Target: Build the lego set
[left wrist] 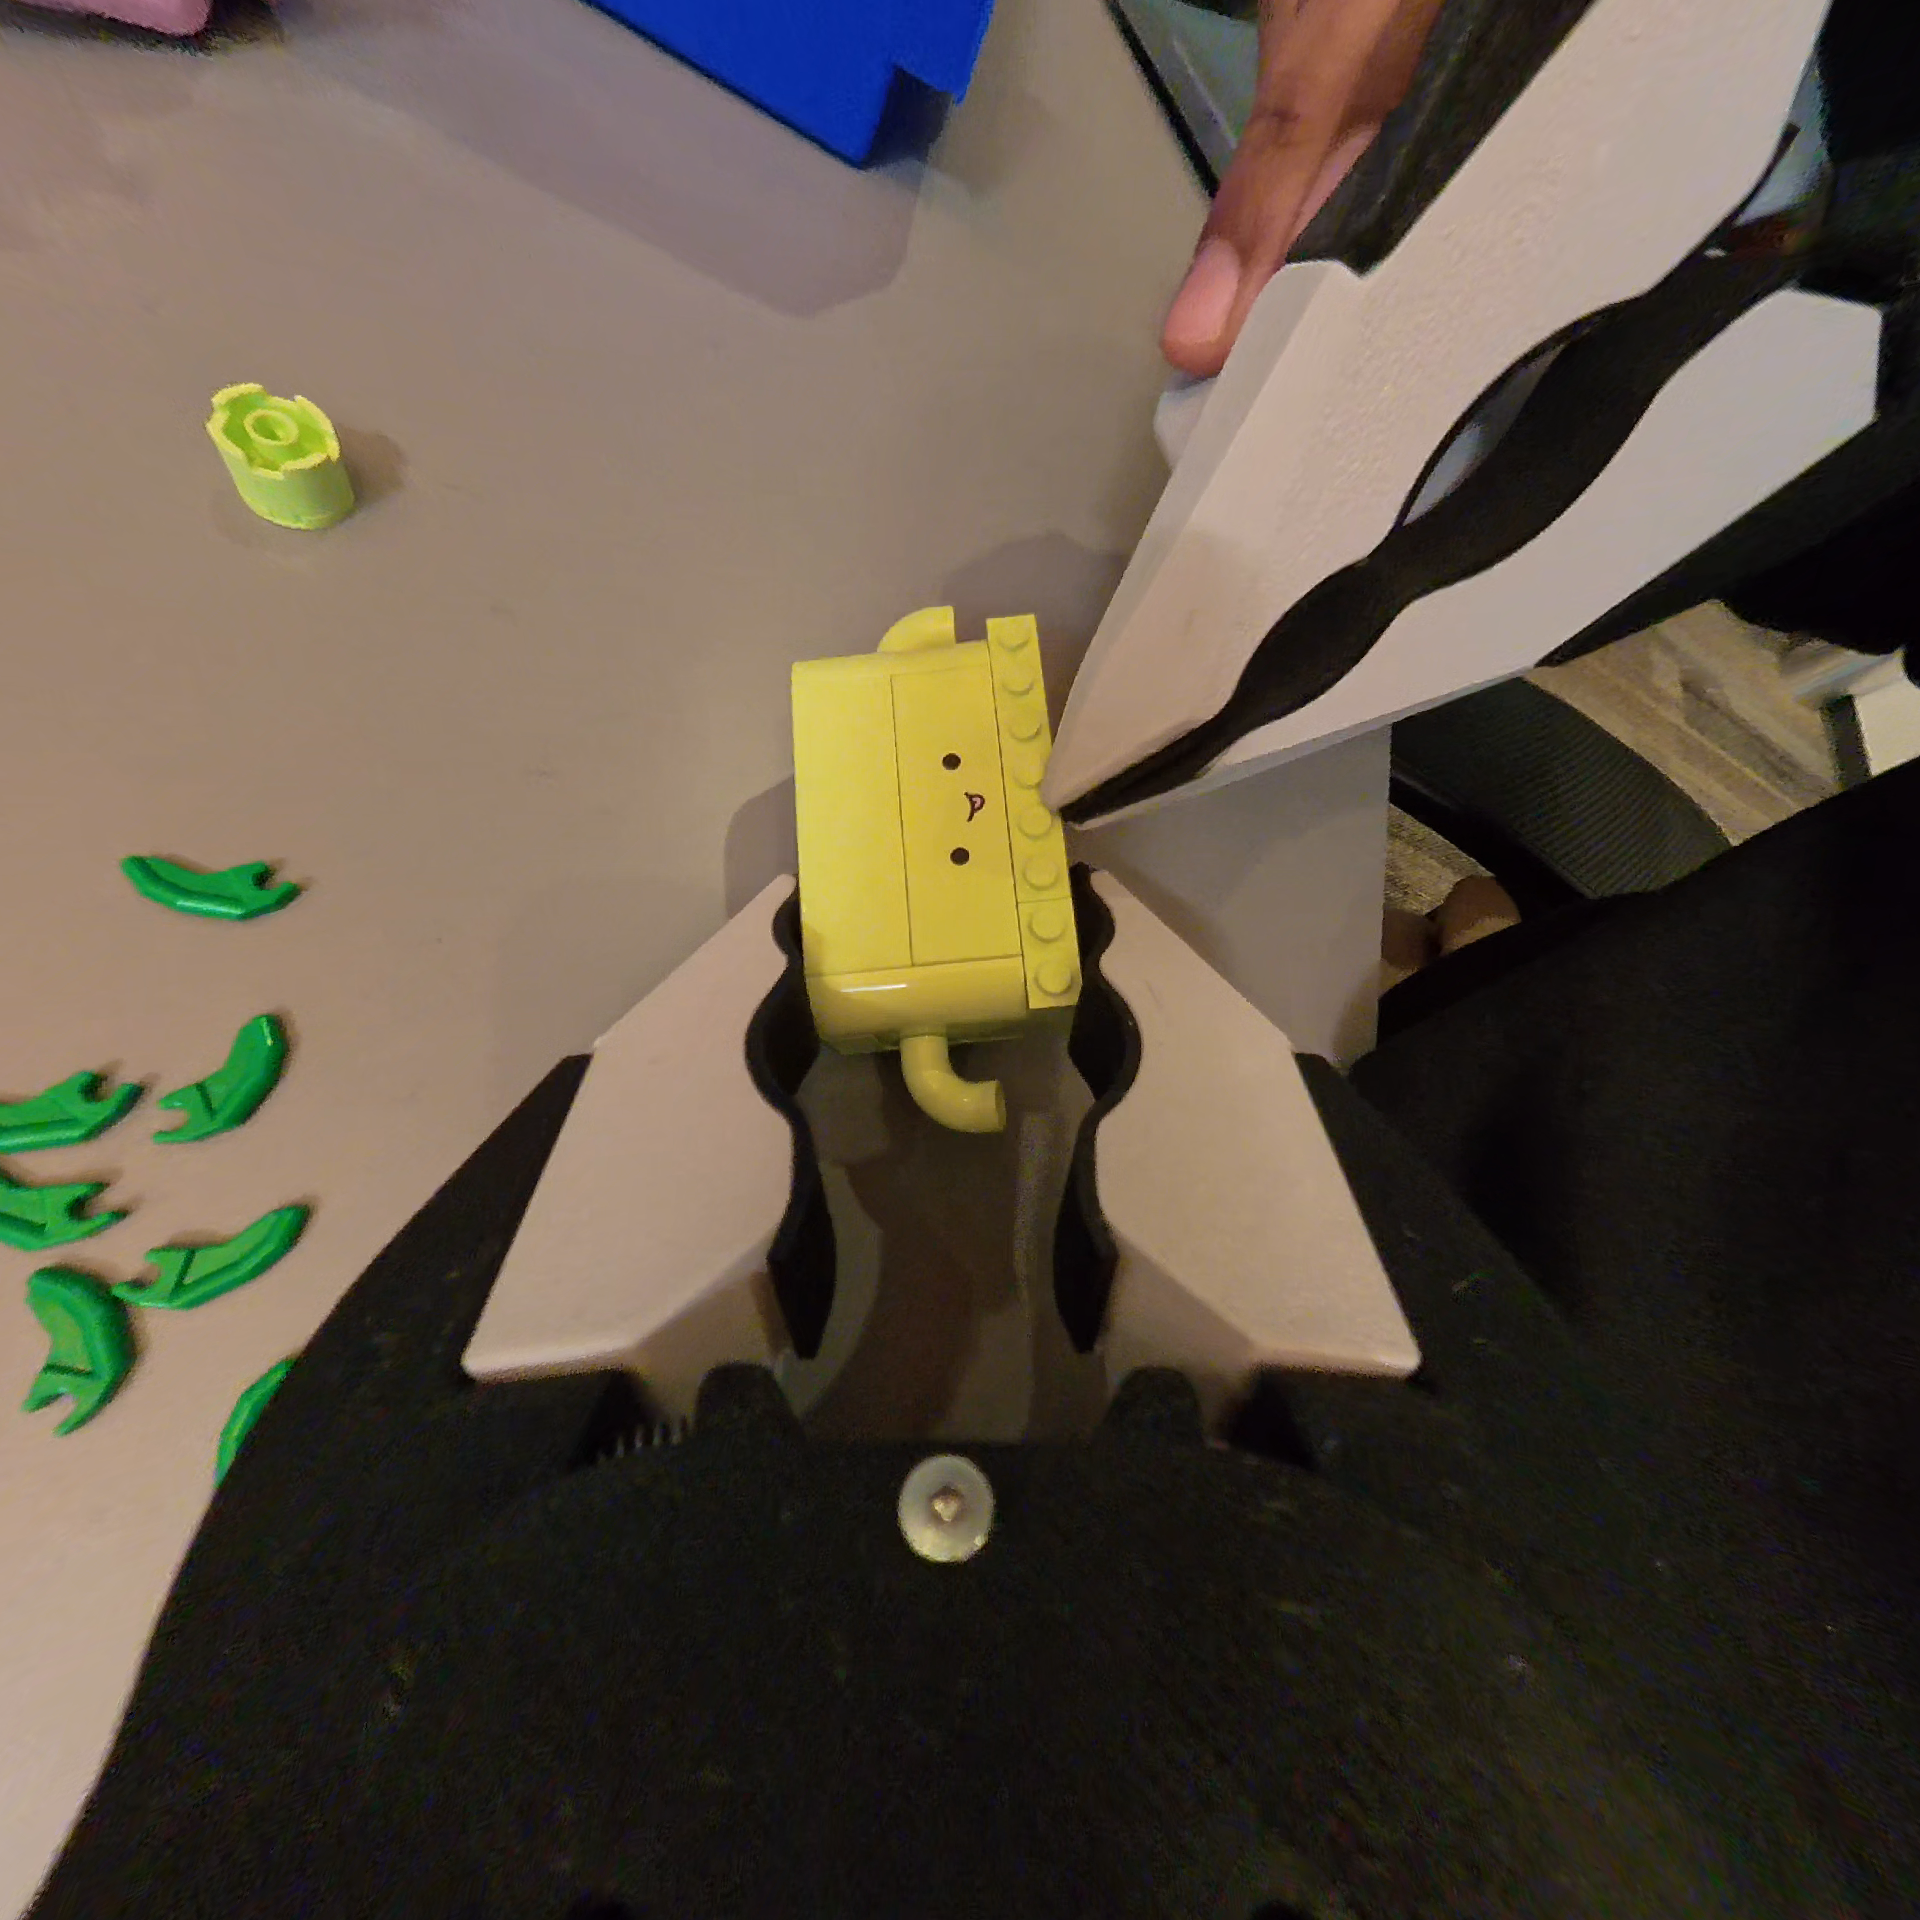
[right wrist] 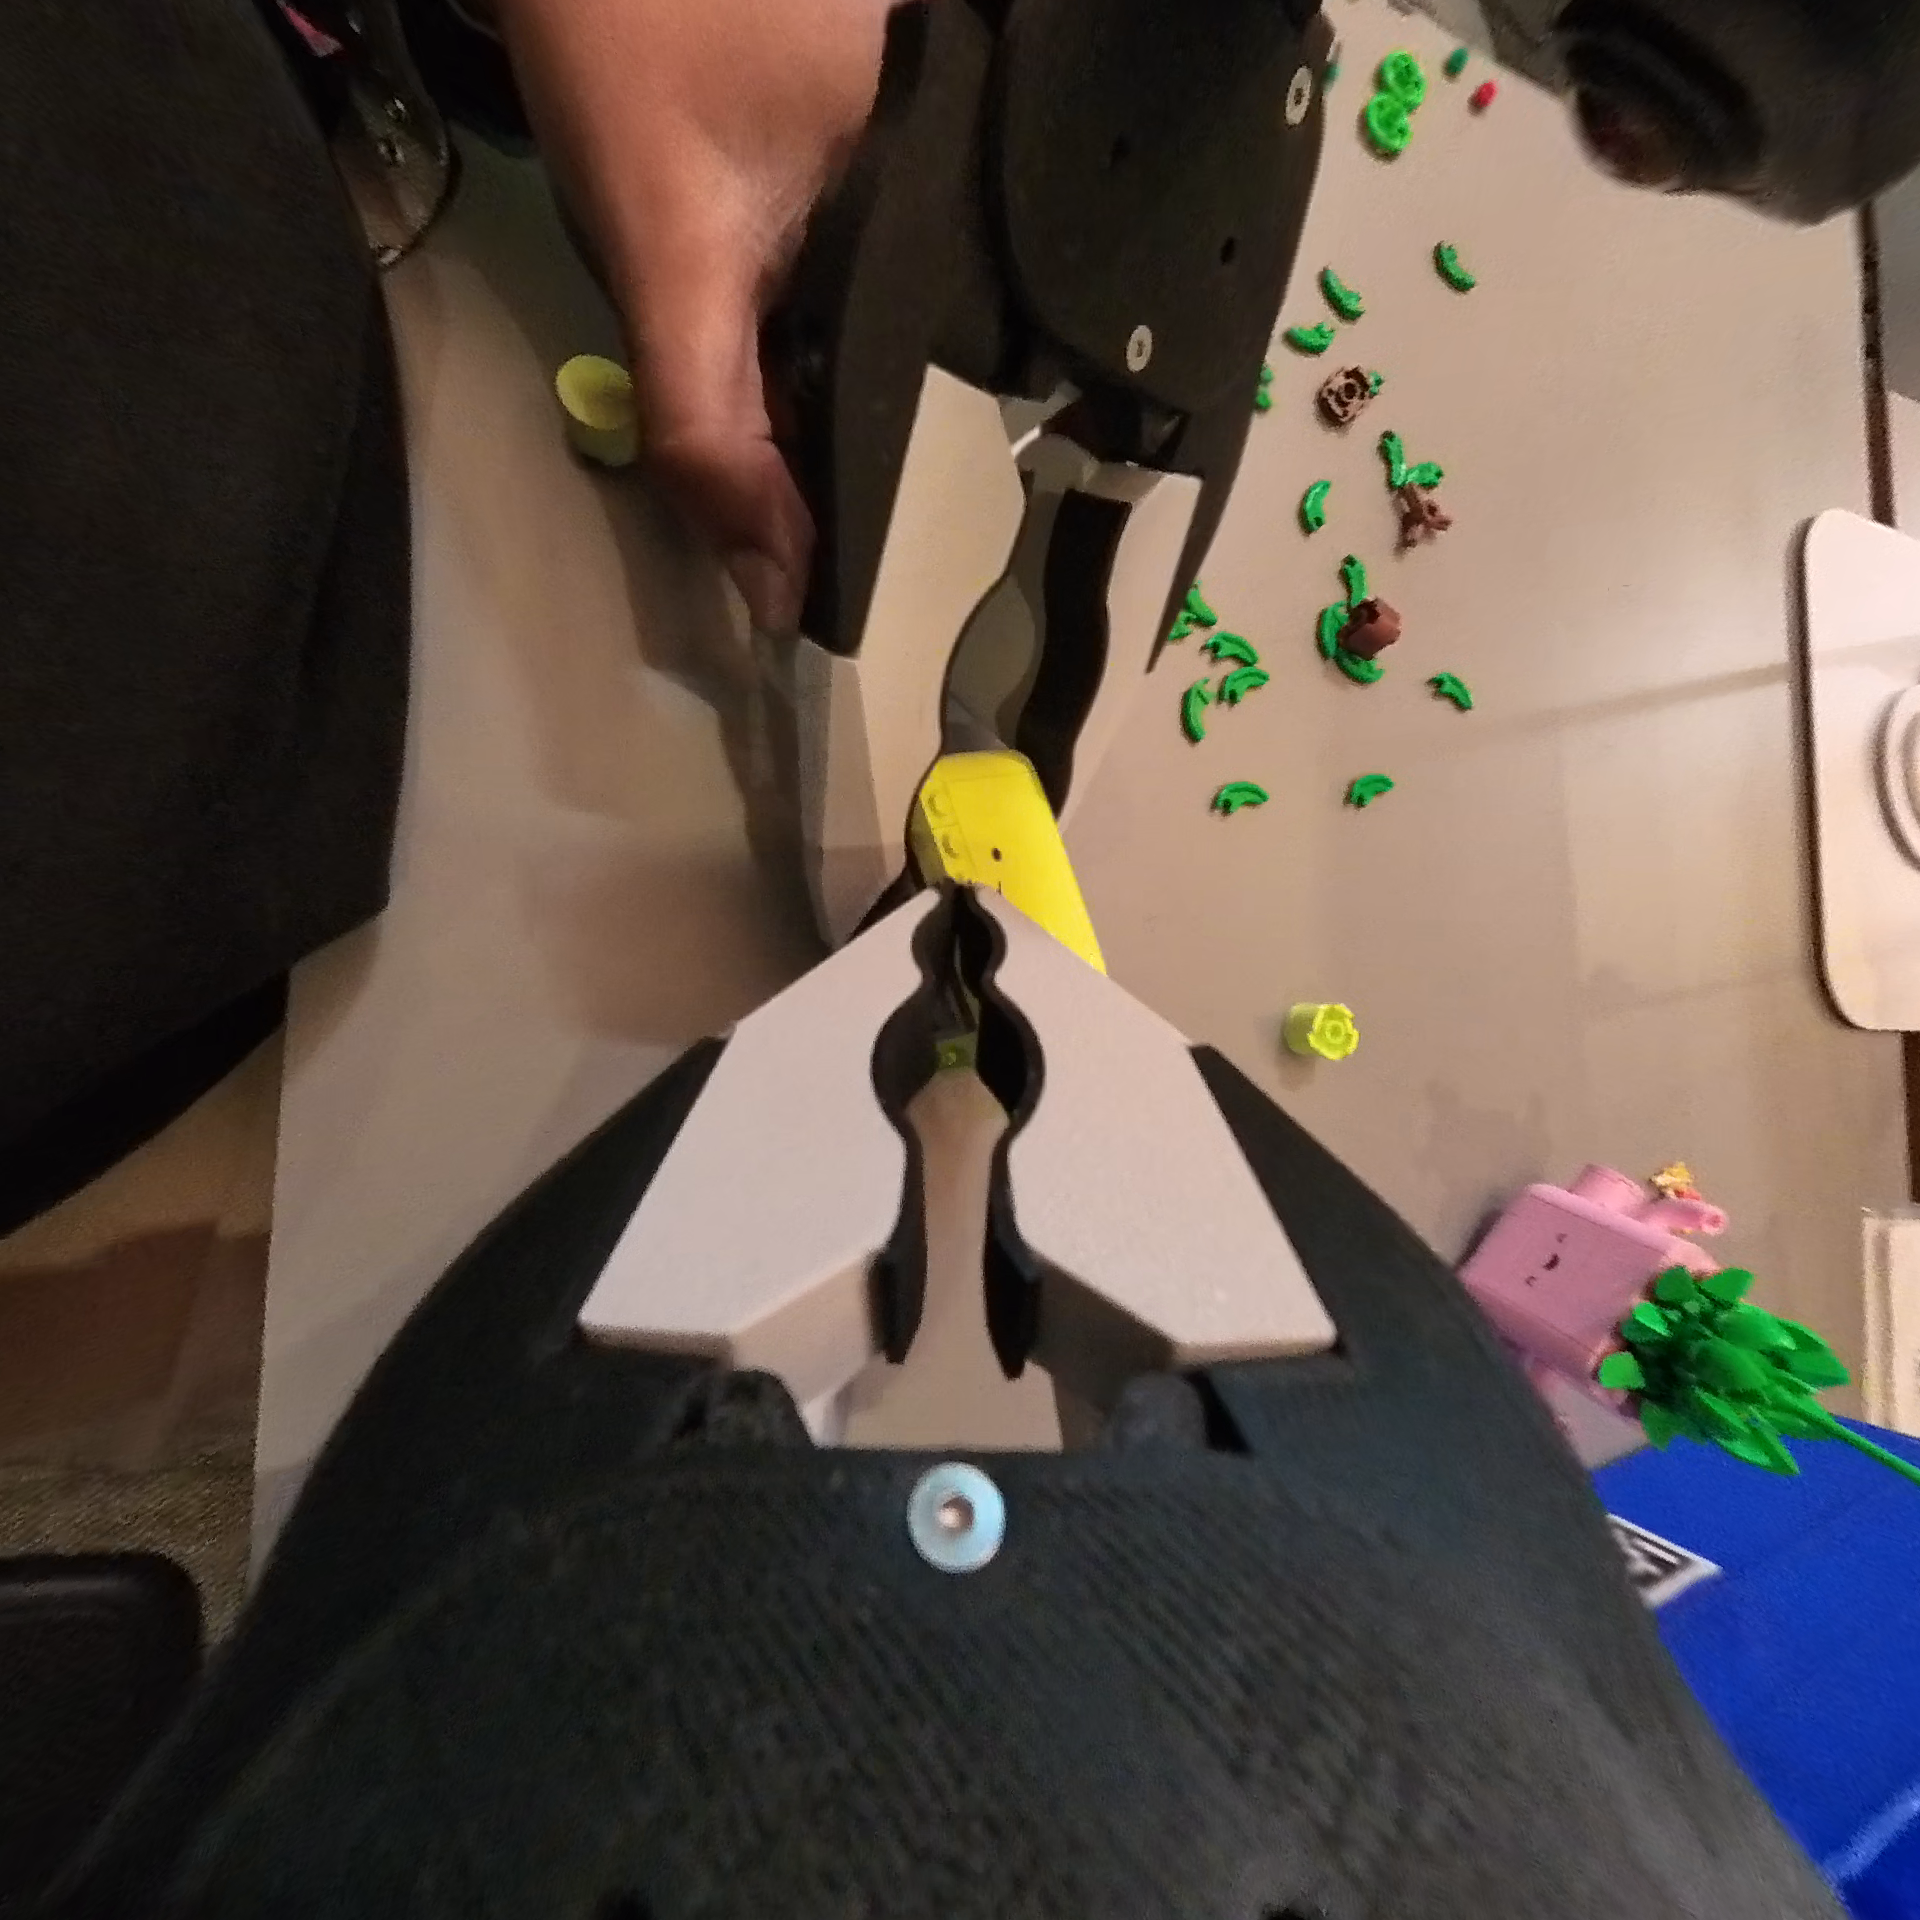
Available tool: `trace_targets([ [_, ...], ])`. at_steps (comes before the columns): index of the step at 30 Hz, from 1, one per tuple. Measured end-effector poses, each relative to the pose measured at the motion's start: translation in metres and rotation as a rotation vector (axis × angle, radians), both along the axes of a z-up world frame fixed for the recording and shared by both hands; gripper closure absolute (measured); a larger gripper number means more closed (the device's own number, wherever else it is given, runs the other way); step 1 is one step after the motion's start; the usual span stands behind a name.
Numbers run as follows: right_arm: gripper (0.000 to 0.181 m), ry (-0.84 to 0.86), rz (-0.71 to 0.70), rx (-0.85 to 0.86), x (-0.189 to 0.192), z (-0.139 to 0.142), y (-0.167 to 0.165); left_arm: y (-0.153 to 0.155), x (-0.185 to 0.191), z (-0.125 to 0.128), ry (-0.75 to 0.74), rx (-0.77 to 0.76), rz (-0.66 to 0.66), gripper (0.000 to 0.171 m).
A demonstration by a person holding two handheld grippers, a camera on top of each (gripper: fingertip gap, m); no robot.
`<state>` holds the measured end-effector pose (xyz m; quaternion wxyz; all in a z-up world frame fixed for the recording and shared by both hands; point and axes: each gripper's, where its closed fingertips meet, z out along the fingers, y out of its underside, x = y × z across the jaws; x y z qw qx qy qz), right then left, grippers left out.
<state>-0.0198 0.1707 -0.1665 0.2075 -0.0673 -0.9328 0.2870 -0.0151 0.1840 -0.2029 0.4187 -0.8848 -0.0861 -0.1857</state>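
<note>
A yellow-green brick block with a small printed face (left wrist: 925,831) lies on its side just above the grey table (left wrist: 520,675), a curved hook piece at each end. My left gripper (left wrist: 940,883) is shut on the block's near end, with one pad on the smooth side and one on the studded side. My right gripper (left wrist: 1060,810) comes in from the upper right with its fingers shut, and its tips touch the studded strip. In the right wrist view my right gripper (right wrist: 958,896) is shut against the block (right wrist: 997,831), with nothing visible between its pads.
A lime round brick (left wrist: 281,457) and several green leaf pieces (left wrist: 208,1081) lie to the left. A blue box (left wrist: 831,62) stands at the back. A pink block figure (right wrist: 1558,1278), green foliage (right wrist: 1725,1361) and brown pieces (right wrist: 1371,623) lie farther off. The table edge is close on the right. Only a small space, under 4 cm, lies between the two pairs of fingers. My left gripper's tips are some 11 cm from the lime round brick (left wrist: 281,457). It turns up in the right wrist view (right wrist: 1322,1021) as well.
</note>
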Motion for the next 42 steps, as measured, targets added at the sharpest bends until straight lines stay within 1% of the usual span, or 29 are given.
trace_targets([
  [2,0.181,0.063,-0.051,-0.005,-0.008,0.003,0.001,-0.001,-0.004,0.000,0.005,-0.002,0.014,0.124],
  [4,0.181,0.255,-0.169,-0.026,-0.033,0.025,0.015,0.000,0.005,0.000,-0.005,0.000,-0.024,0.125],
  [5,0.181,0.298,-0.190,-0.048,-0.038,0.036,0.020,0.002,0.010,-0.001,0.022,-0.007,-0.037,0.124],
  [7,0.181,0.215,-0.185,-0.134,-0.034,0.046,0.018,0.003,0.009,-0.003,0.090,-0.017,-0.026,0.125],
  [9,0.181,0.138,-0.165,-0.192,-0.026,0.045,0.015,0.003,0.007,-0.002,0.052,-0.009,-0.016,0.125],
  [12,0.180,0.056,-0.218,-0.204,-0.019,0.028,0.022,0.001,0.003,-0.001,0.037,-0.004,0.006,0.125],
  [15,0.171,-0.045,-0.264,-0.289,-0.009,0.015,0.020,0.001,0.003,-0.002,0.051,-0.007,0.007,0.125],
  [18,0.172,-0.119,-0.220,-0.393,0.003,0.016,0.010,0.001,0.004,-0.001,0.040,-0.005,-0.001,0.125],
  [20,0.173,-0.169,-0.179,-0.412,0.008,0.016,0.007,0.001,0.005,-0.002,0.050,-0.006,-0.017,0.125],
  [22,0.172,-0.222,-0.130,-0.391,0.012,0.013,0.004,0.000,0.006,-0.003,0.081,-0.012,-0.039,0.125],
  [25,0.168,-0.248,-0.074,-0.289,0.011,0.005,0.002,0.000,0.007,-0.003,0.097,-0.015,-0.051,0.125],
  [28,0.173,-0.230,-0.021,-0.181,0.009,-0.004,0.001,0.000,0.007,-0.003,0.089,-0.014,-0.051,0.125],
  [30,0.175,-0.242,0.018,-0.150,0.011,-0.005,-0.001,0.000,0.007,-0.003,0.090,-0.014,-0.052,0.125],
  [35,0.175,-0.246,0.044,-0.094,0.010,-0.005,0.000,0.000,0.007,-0.003,0.076,-0.013,-0.061,0.125],
  [38,0.178,-0.206,0.060,-0.050,0.010,-0.005,-0.001,0.000,0.007,-0.002,0.061,-0.010,-0.063,0.125],
  [42,0.177,-0.170,0.093,0.032,0.011,-0.006,-0.001,0.000,0.007,-0.003,0.077,-0.013,-0.070,0.125],
])
